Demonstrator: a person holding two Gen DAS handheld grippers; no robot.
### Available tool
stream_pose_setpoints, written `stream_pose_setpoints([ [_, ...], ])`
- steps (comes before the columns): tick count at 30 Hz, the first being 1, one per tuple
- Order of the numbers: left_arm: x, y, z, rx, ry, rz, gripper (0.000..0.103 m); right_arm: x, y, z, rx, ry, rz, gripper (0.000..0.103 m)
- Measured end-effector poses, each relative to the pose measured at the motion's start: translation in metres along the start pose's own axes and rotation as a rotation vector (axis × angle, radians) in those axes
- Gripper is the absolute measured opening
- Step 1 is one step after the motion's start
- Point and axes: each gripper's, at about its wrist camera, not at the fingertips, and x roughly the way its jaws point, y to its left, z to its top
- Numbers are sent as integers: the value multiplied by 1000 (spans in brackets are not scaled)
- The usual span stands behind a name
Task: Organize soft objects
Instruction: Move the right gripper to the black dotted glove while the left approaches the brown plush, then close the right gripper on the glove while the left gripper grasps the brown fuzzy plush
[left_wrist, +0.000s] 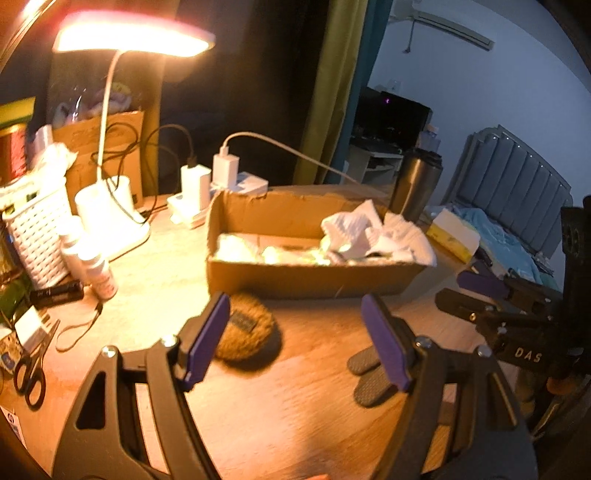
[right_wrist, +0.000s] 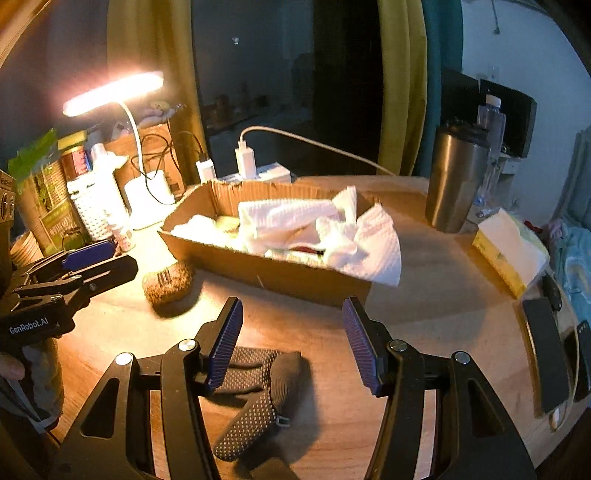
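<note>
I have both grippers hovering over the wooden table (left_wrist: 295, 424) with nothing in them: the left gripper (left_wrist: 295, 339) has its fingers spread wide, and the right gripper (right_wrist: 291, 347) stands spread too, a little narrower. The cardboard box (right_wrist: 266, 269) already holds crumpled white cloths (right_wrist: 314, 225), one corner hanging over its front wall. Outside it, the brown knitted pouch (left_wrist: 245, 326) lies just beside my left finger, and the black dotted glove (right_wrist: 258, 391) lies under the right gripper, partly beneath its left finger. My worry is the glove: it is flat and floppy, so I may pinch only a fingertip and let it slip away. The pouch could skid from a one-sided touch. Swinging towards the box, I might snag the overhanging cloth and drag it out
</note>
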Motion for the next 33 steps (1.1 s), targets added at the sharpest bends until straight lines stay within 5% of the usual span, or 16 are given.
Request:
stream_pose_setpoints([
  [25,44,22,-29,-23,138,132,75,59,7,-48,-21,209,86,59],
  [28,54,23,-28,-13,152,157,75,61,6,-45,-46,202,74,43],
  [33,68,27,-22,-19,164,193,75,66,-4,-40,-48,193,84,33],
])
